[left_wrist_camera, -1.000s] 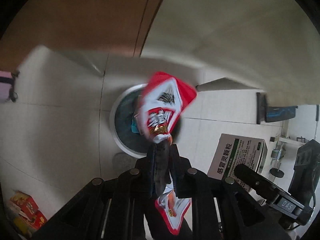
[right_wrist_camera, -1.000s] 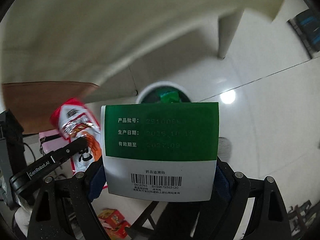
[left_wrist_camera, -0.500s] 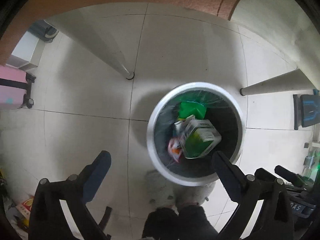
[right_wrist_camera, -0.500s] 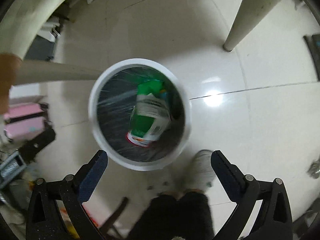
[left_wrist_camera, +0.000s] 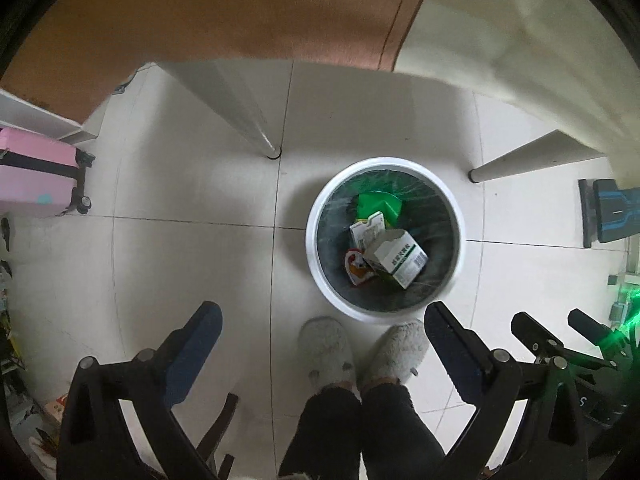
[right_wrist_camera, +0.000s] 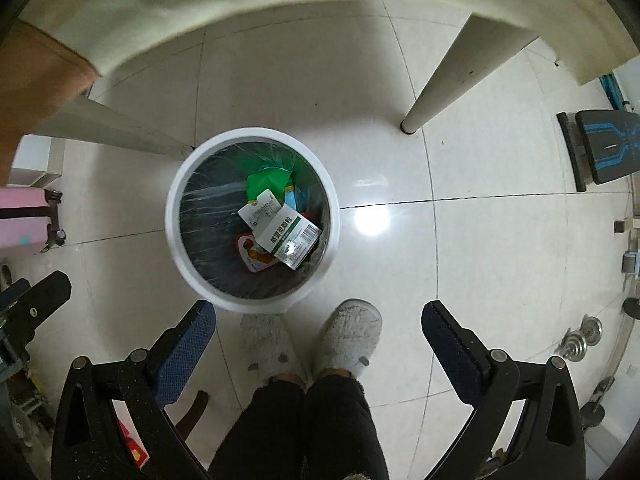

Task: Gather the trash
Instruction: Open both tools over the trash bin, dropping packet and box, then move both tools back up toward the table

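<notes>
A white round trash bin [left_wrist_camera: 320,204] with a dark liner stands on the tiled floor; it also shows in the right wrist view [right_wrist_camera: 176,248]. Inside lie a green-and-white medicine box [left_wrist_camera: 398,258] [right_wrist_camera: 290,238], a red snack wrapper [left_wrist_camera: 356,268] [right_wrist_camera: 254,256], a second small carton [left_wrist_camera: 368,230] and green packaging [left_wrist_camera: 378,204]. My left gripper [left_wrist_camera: 322,328] is open and empty, above the floor just left of the bin. My right gripper [right_wrist_camera: 318,320] is open and empty, above the bin's near right side.
The person's grey slippers [left_wrist_camera: 326,350] [right_wrist_camera: 350,336] stand right at the bin. White table legs [left_wrist_camera: 256,132] [right_wrist_camera: 432,92] stand behind it. A pink suitcase [left_wrist_camera: 32,176] is at the left, a black-and-blue bench [right_wrist_camera: 600,148] at the right, dumbbell weights [right_wrist_camera: 580,336] lower right.
One second ago my left gripper held the red wrapper and my right held the medicine box. Both opened and the items dropped into the bin. Both grippers have since risen slightly.
</notes>
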The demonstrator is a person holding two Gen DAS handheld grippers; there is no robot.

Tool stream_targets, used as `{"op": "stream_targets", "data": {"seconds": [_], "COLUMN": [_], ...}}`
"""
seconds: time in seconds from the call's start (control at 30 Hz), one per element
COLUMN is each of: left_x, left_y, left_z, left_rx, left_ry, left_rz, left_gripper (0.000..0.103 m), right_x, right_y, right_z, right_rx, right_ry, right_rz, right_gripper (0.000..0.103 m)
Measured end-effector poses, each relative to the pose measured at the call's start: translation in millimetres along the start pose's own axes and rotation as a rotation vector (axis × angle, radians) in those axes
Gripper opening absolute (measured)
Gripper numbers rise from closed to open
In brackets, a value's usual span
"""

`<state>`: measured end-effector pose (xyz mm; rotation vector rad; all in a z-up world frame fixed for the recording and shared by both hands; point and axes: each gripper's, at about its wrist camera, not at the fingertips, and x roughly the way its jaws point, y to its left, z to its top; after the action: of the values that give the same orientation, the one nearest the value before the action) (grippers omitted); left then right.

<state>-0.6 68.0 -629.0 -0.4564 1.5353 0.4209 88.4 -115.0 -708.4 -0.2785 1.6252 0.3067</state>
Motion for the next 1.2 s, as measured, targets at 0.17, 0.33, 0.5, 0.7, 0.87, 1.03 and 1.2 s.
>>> {"op": "stream_targets", "data": {"seconds": [0.17,0.33,0.5,0.7,0.87,1.03,1.2], "left_x": [-36.0,-83.7,-137.1,-209.7,-274.3,-335.3,-374.7], "left_y": [-2.1,-4.6,-6.5,-5.0,-9.3,-12.7,-28.2], "left_z": [-11.2,-26.3,-38.9,-47.9,-31.3,19.1,86.3], "left_rx": [-0.006,-0.011,0.009,0.037,0.053,0.007,-0.002], "left_ry": [-0.006,-0.012,-0.036,-0.089,-0.196,-0.320,-0.405], "left_rz": [-0.014,-0.033,-0.034,0.012,0.032,0.062,0.094], "left_gripper": [0.103,0.103,0.103,0.103,0.103,0.103,0.103], "right_x": [-48.3,-112.5,-177.8,-253.8,-328.3,-401.2,-441.6], "right_y": [3.1,1.3,4.0,11.0,17.1,9.8,-15.2], "right_z": [-13.4,-27.6,-43.4,-59.7,-53.0,-7.6,63.6], "right_rx": [-0.007,-0.005,-0.018,-0.025,0.001,0.046,0.084], "right_ry": [-0.032,-0.063,-0.087,-0.100,-0.139,-0.243,-0.305], "right_rz": [-0.006,-0.001,0.003,0.039,0.101,0.150,0.149], "right_gripper": [0.103,0.103,0.103,0.103,0.103,0.103,0.103]}}
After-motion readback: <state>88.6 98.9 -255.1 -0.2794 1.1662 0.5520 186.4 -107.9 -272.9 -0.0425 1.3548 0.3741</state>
